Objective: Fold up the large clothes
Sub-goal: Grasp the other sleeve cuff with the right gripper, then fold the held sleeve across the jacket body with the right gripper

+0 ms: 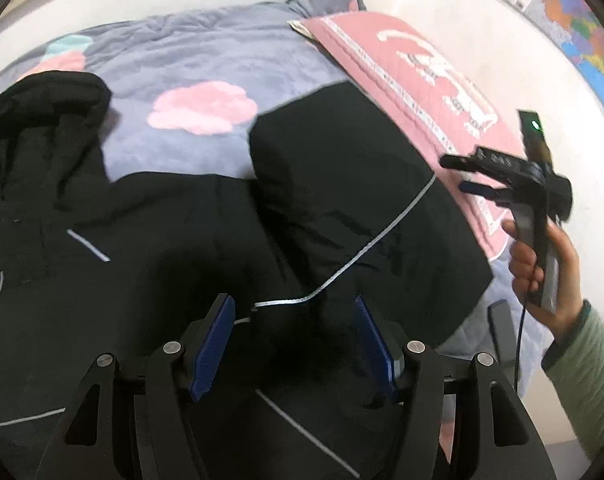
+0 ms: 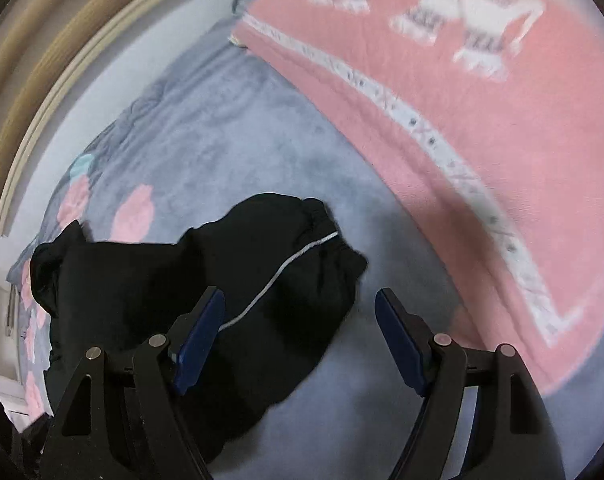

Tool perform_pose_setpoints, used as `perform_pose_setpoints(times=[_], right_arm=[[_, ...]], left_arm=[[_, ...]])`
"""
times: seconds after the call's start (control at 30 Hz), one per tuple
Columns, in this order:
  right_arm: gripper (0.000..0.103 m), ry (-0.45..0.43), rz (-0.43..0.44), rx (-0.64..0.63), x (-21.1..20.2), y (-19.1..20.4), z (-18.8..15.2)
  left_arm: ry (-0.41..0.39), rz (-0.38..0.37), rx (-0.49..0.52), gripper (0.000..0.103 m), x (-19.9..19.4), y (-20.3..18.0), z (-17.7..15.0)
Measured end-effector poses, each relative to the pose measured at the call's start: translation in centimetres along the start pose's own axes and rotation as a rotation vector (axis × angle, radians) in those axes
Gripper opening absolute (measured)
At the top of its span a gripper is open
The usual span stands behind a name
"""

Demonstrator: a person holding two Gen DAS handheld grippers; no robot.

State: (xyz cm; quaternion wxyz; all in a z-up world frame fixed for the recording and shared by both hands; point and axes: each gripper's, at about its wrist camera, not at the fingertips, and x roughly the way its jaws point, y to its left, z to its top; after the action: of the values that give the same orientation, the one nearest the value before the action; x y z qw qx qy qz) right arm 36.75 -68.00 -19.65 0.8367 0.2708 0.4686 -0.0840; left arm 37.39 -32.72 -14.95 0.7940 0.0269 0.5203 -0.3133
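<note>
Black jacket [image 1: 174,220] lies spread on your grey-blue blanket [image 1: 206,48] beside the pink quilt [image 1: 417,80]; your left tongs [image 1: 294,332] hang half open over it, gripping nothing, and your right tongs [image 2: 300,320] gape wide, empty

Soft even indoor light, strong fisheye bending with dark corners, motion blur across the right wrist view.

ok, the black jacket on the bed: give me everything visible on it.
The black jacket lies spread on the grey-blue floral blanket, soft, matte and rumpled. Thin pale piping lines run along its sleeve and panels. One sleeve stretches out with a gathered cuff, ending close to the pink quilt; in the left wrist view its edge overlaps that quilt. Neither gripper's jaws hold it.
</note>
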Motion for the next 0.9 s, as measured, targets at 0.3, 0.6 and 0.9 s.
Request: perform_pose_setpoints(times=[0.3, 0.6, 0.9], right_arm=[[0.067, 0.136, 0.070, 0.033, 8.1, -0.4, 0.6], [0.024, -0.125, -0.093, -0.165, -5.2, 0.4, -0.5], [0.023, -0.154, -0.233, -0.091, -12.4, -8.3, -0.4]], left_arm=[[0.037, 0.021, -0.012, 0.064, 3.1, -0.8, 0.6], [0.015, -0.039, -0.007, 0.064, 3.7, -1.9, 2.3], [0.057, -0.100, 0.070, 0.064, 8.6, -7.4, 3.9]])
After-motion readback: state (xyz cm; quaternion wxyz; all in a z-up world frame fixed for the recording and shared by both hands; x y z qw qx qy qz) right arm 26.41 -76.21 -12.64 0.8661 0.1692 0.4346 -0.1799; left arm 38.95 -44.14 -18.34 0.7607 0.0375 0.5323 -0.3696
